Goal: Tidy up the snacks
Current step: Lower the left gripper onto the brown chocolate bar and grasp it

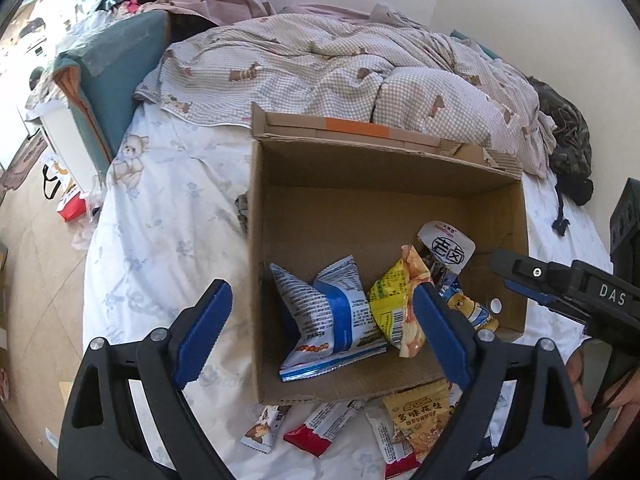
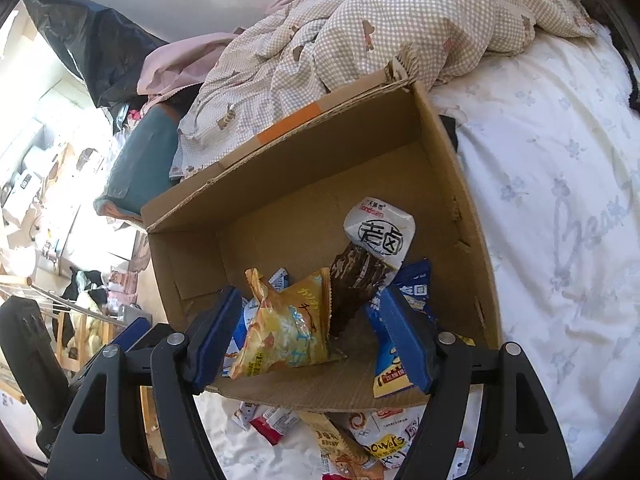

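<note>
An open cardboard box (image 1: pixel 360 184) (image 2: pixel 280 184) stands on the bed. In it lie a blue-and-white snack bag (image 1: pixel 332 320), a yellow bag (image 1: pixel 394 304) (image 2: pixel 288 324), a brown-and-white packet (image 1: pixel 446 252) (image 2: pixel 372 248) and a blue packet (image 2: pixel 416 288). My left gripper (image 1: pixel 320 328) is open and empty, held over the box's near left corner. My right gripper (image 2: pixel 308 340) is open and empty above the box's near edge; it also shows in the left wrist view (image 1: pixel 560 284). Several loose snack packets (image 1: pixel 420 416) (image 2: pixel 360 440) lie on the sheet before the box.
A rumpled checked quilt (image 1: pixel 340 64) (image 2: pixel 400 28) lies behind the box. A teal headboard cushion (image 1: pixel 116 80) is at the left. The bed's left edge (image 1: pixel 92 248) drops to a floor with clutter. A dark garment (image 1: pixel 568 148) lies at the far right.
</note>
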`<state>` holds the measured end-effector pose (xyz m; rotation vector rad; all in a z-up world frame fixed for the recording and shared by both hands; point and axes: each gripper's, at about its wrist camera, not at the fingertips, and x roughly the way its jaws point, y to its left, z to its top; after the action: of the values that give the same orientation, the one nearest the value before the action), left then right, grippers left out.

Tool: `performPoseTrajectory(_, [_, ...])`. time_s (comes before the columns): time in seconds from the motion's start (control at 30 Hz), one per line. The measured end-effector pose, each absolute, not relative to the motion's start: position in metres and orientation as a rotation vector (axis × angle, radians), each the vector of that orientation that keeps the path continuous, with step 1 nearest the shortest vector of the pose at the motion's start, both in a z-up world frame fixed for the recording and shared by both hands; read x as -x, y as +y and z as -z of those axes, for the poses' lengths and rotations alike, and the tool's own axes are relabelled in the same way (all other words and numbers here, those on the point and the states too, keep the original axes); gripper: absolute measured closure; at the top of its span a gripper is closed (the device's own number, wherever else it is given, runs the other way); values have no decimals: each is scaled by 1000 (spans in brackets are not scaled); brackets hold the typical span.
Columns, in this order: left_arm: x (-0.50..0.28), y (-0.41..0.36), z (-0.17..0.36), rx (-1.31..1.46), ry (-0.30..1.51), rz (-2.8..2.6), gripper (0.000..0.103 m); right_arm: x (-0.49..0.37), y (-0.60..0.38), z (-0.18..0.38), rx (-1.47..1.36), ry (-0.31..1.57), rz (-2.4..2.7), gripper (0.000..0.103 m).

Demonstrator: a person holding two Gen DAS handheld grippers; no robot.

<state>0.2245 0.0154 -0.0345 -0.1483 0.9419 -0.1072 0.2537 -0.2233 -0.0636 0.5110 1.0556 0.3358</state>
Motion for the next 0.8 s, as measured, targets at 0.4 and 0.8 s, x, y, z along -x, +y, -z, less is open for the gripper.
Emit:
performPoseTrajectory(0.4, [-190,38,15,140,890,41,13,-217,-222,39,-452,1013,-340,28])
performPoseTrajectory(0.8, [-141,48,7,148,894,27,13,-166,-239,35,-465,1020,-324,28])
